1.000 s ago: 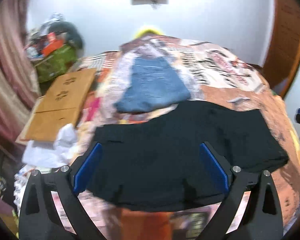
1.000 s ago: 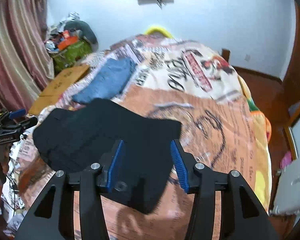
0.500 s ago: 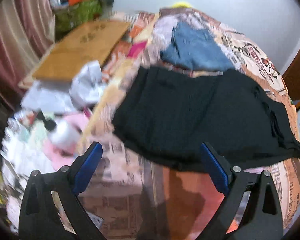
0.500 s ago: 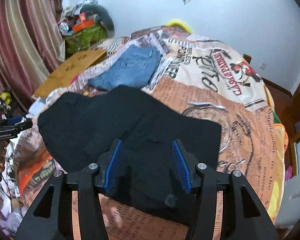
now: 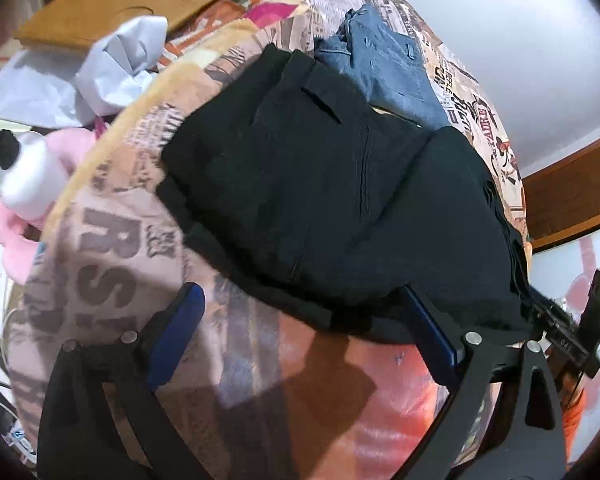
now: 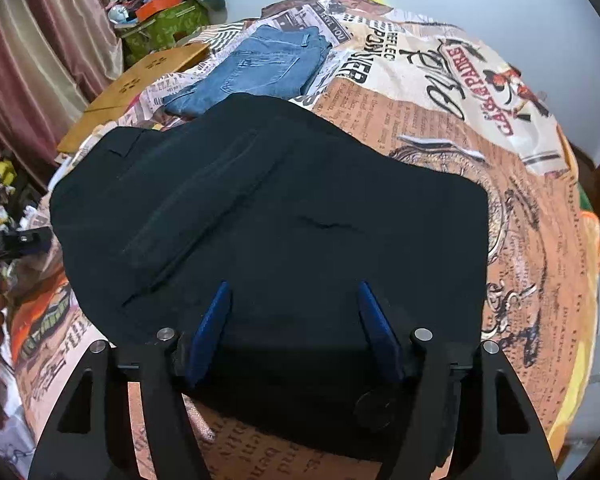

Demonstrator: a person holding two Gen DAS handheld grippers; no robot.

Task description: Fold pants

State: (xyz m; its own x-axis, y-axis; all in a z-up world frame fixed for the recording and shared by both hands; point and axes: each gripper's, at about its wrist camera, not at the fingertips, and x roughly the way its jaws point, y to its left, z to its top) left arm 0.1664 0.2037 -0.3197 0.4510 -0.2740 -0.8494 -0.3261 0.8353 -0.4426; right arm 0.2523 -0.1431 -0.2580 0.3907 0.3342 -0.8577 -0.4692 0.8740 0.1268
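Left wrist view shows me the black pants (image 5: 340, 200) lying folded across the middle of the frame on the printed bedspread (image 5: 112, 240), their near edge running from centre left down to lower right. My left gripper (image 5: 300, 304) sits at the bottom of the frame, spread wide and grasping nothing: its left finger is over bare bedspread, its right finger just at the pants' near hem, and I cannot tell whether that one touches the cloth. Above the pants, upper centre, a pair of blue jeans (image 5: 388, 60) lies folded, its lower edge meeting the black fabric. At upper left I see a brown cardboard sheet (image 5: 132, 4), crumpled white paper (image 5: 116, 64) below it, and a white bottle with a black pump (image 5: 28, 176) at the left edge.

From the right wrist view, the pants (image 6: 300, 208) fill the centre of the frame, a dark round button near the hem at lower right. My right gripper (image 6: 292, 292) is at bottom centre; its jaws have just been opening and now stand apart over the near part of the pants, with black cloth lying between the blue pads but not pinched by them. The jeans (image 6: 260, 68) lie at upper centre, beyond the pants. A pink curtain (image 6: 48, 40) hangs at upper left.
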